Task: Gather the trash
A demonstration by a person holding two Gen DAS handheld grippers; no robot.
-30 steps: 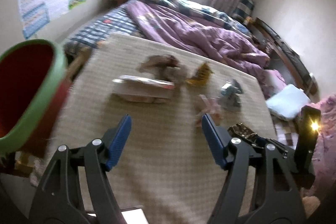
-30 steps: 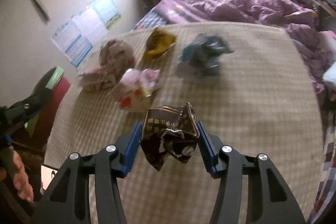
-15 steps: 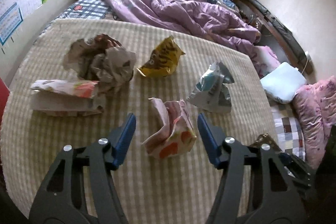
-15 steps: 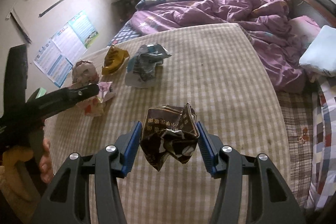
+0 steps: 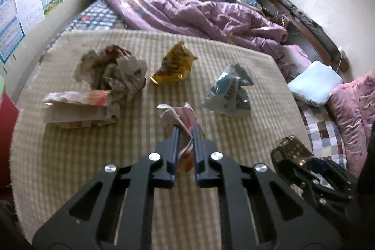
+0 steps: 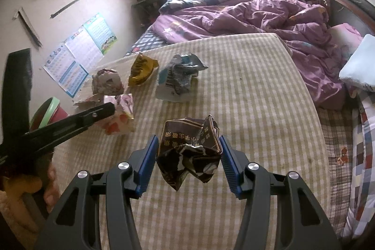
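So our left gripper is clamped tight on the pink wrapper, mid-mattress toward the near edge, and over on our right gripper the crumpled dark brown wrapper sits pinched between the blue pads, lifted above the mattress.

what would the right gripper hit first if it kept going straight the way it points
Probably nothing at once: past the brown wrapper held in the right gripper lies bare checked mat. The silver-blue wrapper sits a little left of that line; depth is unclear.
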